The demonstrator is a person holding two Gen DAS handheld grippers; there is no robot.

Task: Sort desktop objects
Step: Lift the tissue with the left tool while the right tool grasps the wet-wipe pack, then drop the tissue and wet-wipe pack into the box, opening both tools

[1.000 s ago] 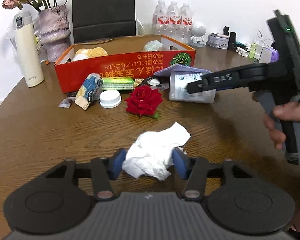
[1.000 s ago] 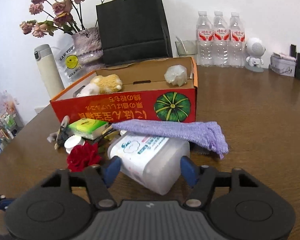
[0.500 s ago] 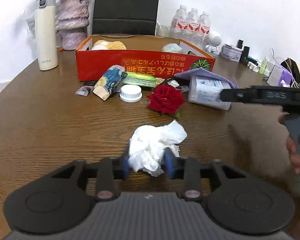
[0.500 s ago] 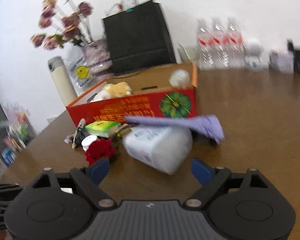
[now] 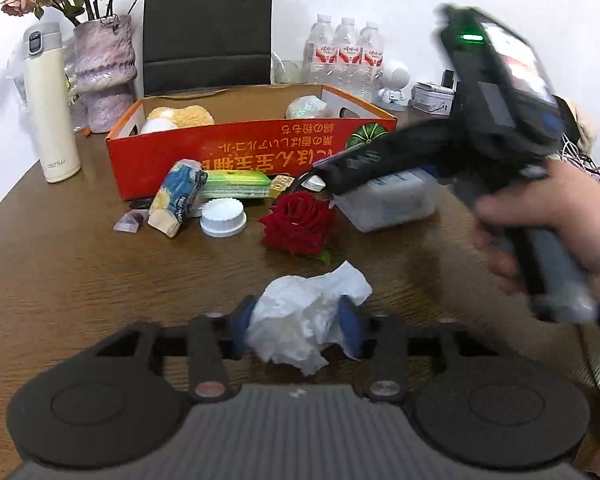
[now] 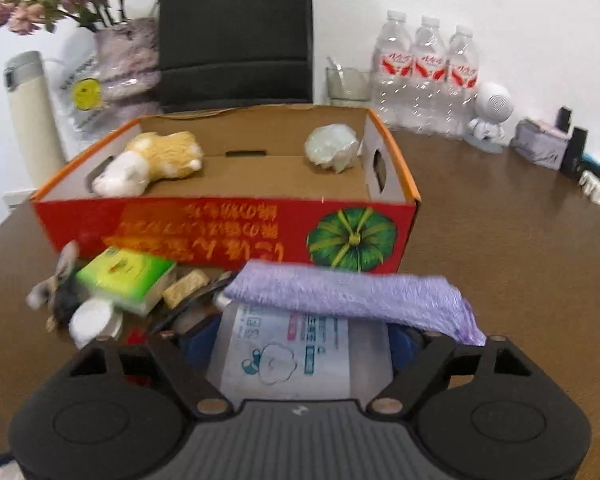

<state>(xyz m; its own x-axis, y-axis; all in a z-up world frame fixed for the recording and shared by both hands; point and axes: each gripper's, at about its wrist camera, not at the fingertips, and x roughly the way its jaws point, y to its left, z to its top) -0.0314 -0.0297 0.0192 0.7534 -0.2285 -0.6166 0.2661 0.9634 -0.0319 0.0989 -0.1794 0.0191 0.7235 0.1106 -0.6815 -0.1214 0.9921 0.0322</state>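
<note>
A: What is held by the left gripper [image 5: 298,326]?

B: A crumpled white tissue [image 5: 306,316] is pinched between its blue pads, which are closing on it, at the near edge of the wooden table [image 5: 60,276].

A: And the right gripper [image 6: 300,344]?

B: Its jaws are set wide and closing around a white wet-wipes pack [image 6: 296,354]; contact with the pads cannot be told. A purple cloth [image 6: 348,294] is draped over the pack's far end.

A: What is seen beyond?

B: A red cardboard box [image 6: 220,228] is placed further back, with a plush toy [image 6: 152,162] inside at the left. A red rose [image 5: 298,224] lies near the tissue.
</note>
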